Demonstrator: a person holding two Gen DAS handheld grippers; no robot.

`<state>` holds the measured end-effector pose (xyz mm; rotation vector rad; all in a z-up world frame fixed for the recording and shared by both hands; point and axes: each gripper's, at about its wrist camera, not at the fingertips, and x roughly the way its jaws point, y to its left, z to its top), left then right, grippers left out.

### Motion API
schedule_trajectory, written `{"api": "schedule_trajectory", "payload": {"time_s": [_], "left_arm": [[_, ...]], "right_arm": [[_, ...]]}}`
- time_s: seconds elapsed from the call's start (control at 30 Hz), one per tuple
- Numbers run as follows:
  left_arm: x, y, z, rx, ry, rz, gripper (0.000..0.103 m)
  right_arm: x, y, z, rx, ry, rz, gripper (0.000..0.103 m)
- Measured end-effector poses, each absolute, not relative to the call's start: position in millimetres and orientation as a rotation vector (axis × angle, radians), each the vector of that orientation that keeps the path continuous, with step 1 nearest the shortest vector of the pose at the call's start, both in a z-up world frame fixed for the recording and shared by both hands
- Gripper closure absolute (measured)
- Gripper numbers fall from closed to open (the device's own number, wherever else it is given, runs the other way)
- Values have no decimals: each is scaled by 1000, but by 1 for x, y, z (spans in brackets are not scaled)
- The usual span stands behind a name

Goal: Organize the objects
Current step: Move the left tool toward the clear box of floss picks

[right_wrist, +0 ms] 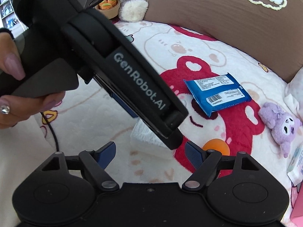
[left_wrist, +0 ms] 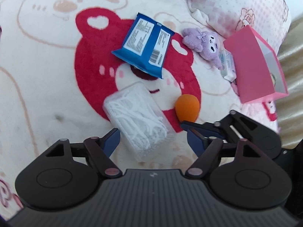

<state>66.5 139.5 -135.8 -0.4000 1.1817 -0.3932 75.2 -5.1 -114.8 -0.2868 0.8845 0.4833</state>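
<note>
Clear plastic floss box (left_wrist: 135, 121) lies on the fleece blanket (left_wrist: 37, 71), on the lower edge of the red bear print, just below the blue pack (left_wrist: 144, 45) and just beside the orange ball (left_wrist: 187, 108). Pink box (left_wrist: 253, 64) stands open at far right, well apart, with the purple plush (left_wrist: 203, 43) near it.

Left gripper (left_wrist: 151, 141): jaws apart, straddling the near end of the floss box; pads flank it, not seen pressing. Released, nothing held.

Right gripper (right_wrist: 149, 151): jaws apart, empty. Its tips sit by the ball (right_wrist: 216, 147); the view is largely blocked by the left gripper's body. A hand (right_wrist: 11, 87) holds that tool.

Handling, judged: box is rigid, thin-walled, light, smooth, so likely slippery against the pads. White picks inside are loose and will shift. Lid could pop under hard squeeze. Take hold across the short width, on the two long side walls, near mid-length.

Orientation: box lies flat, long axis diagonal in the left view, running from upper left down to lower right, near end toward the left gripper.
</note>
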Motion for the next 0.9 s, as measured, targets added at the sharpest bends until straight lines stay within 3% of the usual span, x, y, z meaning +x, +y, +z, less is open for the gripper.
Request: {"api": "schedule_trajectory", "payload": {"time_s": [0.03,0.07,0.13,0.2,0.33,0.9], "left_arm": [[66,140,-136,-414,1177,-392,29],[66,140,-136,-420,1174,-387,39],[64,144,-136,-453,1166,-364,47],[63,146,-137,-479,1166,-374,49],[62,141,-141,-466,1190,-385,51],[54,117,-152,-488,1264,-492,51]], "right_arm": [[76,-5,-116,-292,884,481,22],[76,-5,-117,-294,888,479,25],[78,-5,-118,-297,905,462,28],[79,-9,-118,-273,912,444,28],[82,-16,-118,-262,910,415,40],[70,-27,-123,-378,884,450,39]]}}
